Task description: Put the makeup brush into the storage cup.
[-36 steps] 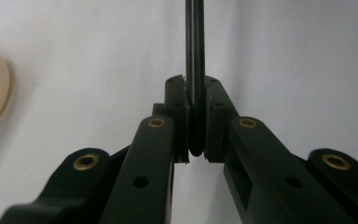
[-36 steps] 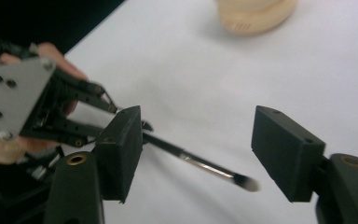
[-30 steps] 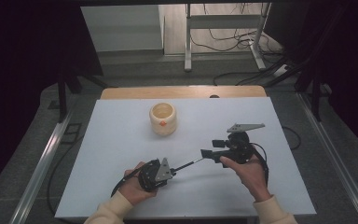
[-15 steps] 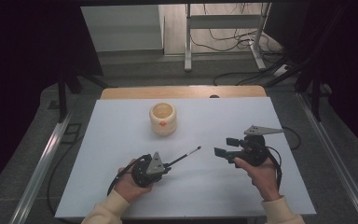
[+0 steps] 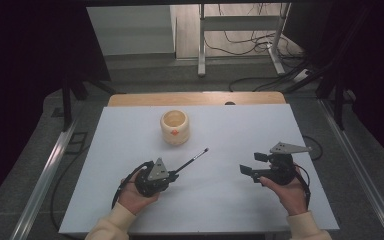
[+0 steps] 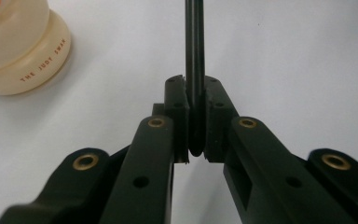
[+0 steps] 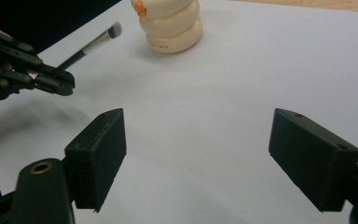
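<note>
The makeup brush [image 5: 189, 162] is clamped by its handle end in the left claw [image 5: 172, 176], bristles aimed toward the cream pot [image 5: 174, 126], likely for insertion; the right claw [image 5: 250, 167], jaws just widened, hovers empty over the desk [image 5: 230, 130].

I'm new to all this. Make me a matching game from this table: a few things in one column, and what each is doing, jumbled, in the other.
Things:
1. left gripper
2. right gripper
3. makeup brush
4. cream holder

States:
A. stands alone on the white table, open top up
B. jaws apart, nothing between them
C. jaws shut on a thin black handle
D. bristle tip points toward the table's far side

Pairs: 1-C, 2-B, 3-D, 4-A
</note>
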A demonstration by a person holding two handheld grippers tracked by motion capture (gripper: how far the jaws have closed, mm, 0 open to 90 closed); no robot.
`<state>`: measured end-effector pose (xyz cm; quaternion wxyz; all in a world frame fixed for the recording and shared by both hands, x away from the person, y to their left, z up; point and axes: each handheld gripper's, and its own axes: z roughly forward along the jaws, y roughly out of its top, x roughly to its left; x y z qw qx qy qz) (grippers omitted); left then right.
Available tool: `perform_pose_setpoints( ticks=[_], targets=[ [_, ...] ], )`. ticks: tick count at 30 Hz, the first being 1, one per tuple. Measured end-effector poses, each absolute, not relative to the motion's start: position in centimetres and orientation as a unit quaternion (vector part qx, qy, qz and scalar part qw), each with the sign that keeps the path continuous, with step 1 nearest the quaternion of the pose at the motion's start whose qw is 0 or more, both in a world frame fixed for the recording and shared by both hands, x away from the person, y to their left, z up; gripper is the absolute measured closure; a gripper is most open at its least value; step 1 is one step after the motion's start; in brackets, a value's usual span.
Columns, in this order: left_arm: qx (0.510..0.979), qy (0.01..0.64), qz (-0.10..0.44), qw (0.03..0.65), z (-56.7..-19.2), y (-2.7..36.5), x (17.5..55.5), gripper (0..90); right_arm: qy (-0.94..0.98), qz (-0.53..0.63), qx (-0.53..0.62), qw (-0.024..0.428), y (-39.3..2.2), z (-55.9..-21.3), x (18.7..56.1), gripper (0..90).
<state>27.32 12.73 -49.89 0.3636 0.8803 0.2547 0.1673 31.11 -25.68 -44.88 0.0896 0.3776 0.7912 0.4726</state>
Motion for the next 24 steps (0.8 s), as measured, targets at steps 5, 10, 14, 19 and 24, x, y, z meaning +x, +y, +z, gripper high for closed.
perform_pose_setpoints(
  ticks=[5,10,14,19,24],
  targets=[
    [0.877,0.26,0.168,0.366,-49.8,12.9,27.4,82.7,0.796,0.464,0.376,0.099,-25.8,-45.4,31.2,17.4],
    [0.873,0.267,0.166,0.372,-49.8,13.3,27.5,82.7,0.798,0.452,0.384,0.108,-26.2,-46.1,31.3,16.7],
    [0.871,0.271,0.166,0.375,-49.8,13.5,27.5,82.7,0.799,0.445,0.389,0.11,-26.4,-46.4,31.4,16.7],
    [0.864,0.282,0.166,0.383,-49.7,14.0,27.6,82.6,0.803,0.436,0.39,0.114,-26.6,-46.9,31.4,16.7],
    [0.859,0.29,0.167,0.388,-49.7,14.3,27.6,82.7,0.803,0.434,0.39,0.12,-26.7,-47.3,31.4,16.5]
  ],
)
